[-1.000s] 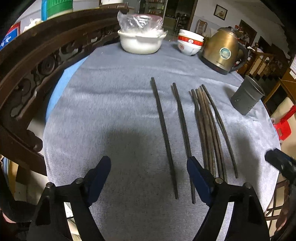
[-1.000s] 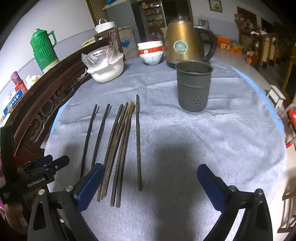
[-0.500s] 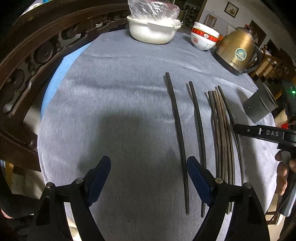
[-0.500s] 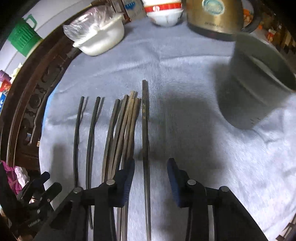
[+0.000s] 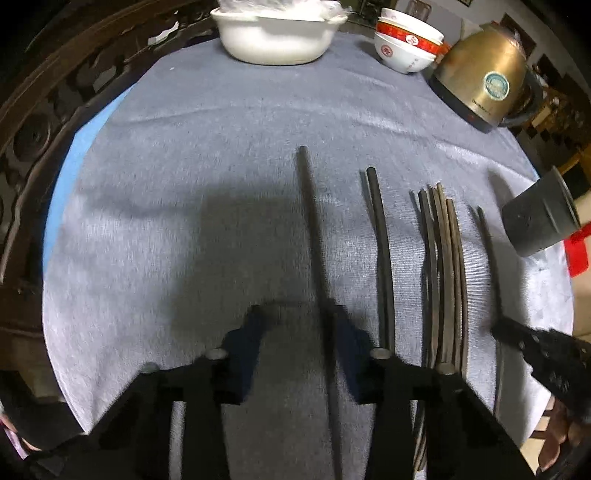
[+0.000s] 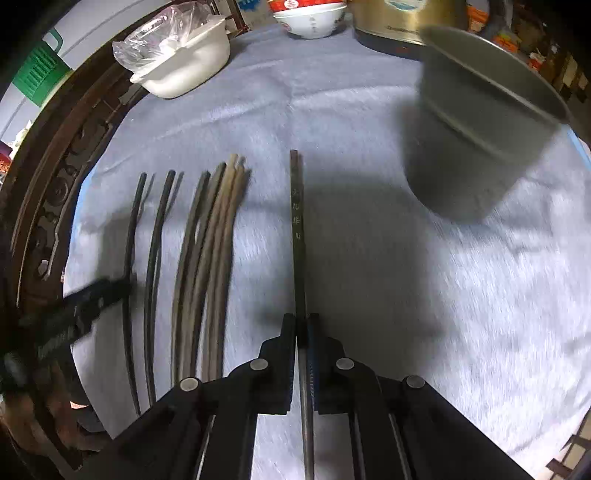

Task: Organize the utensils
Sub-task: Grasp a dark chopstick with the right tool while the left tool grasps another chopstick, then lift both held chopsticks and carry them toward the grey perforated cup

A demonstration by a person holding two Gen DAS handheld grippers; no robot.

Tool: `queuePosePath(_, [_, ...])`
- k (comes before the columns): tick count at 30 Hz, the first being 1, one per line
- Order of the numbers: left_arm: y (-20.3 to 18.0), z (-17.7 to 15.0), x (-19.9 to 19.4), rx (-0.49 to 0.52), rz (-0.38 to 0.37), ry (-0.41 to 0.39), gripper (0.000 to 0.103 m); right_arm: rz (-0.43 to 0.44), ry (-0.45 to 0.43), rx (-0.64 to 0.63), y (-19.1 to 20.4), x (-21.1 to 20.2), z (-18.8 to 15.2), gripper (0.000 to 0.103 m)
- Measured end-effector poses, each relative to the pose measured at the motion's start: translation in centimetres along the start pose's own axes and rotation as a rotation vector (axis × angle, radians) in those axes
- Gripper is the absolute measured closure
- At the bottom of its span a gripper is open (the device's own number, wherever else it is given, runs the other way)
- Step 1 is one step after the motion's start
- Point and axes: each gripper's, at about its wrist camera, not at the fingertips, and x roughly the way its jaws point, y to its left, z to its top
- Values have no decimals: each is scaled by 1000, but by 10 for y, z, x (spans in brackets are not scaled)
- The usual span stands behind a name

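Note:
Several dark chopsticks lie side by side on the grey cloth. The leftmost black chopstick runs between the fingers of my left gripper, whose jaws are closing. It sits against the right finger, with a gap still showing to the left one. A second black chopstick and a brown bundle lie to its right. My right gripper is shut on the rightmost, lettered chopstick. The grey holder cup stands to the right of it.
A white pot under plastic wrap, stacked red-and-white bowls and a gold kettle line the table's far side. A carved wooden chair back curves along the left. A green flask stands beyond it.
Both grippers have come down close to the cloth. The right jaws went from wide open to shut on the rightmost chopstick. The left jaws have narrowed around the leftmost chopstick.

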Motion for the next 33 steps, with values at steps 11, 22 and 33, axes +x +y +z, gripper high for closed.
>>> queuePosePath(11, [18, -18, -10, 2, -102, 75, 90, 72, 19, 44, -21, -9, -19, 93])
queuePosePath(22, [27, 25, 3, -75, -87, 93, 81, -1, 41, 32, -7, 2, 39, 84])
queuePosePath(33, [24, 41, 12, -4, -81, 133, 81, 3, 119, -48, -14, 9, 56, 87])
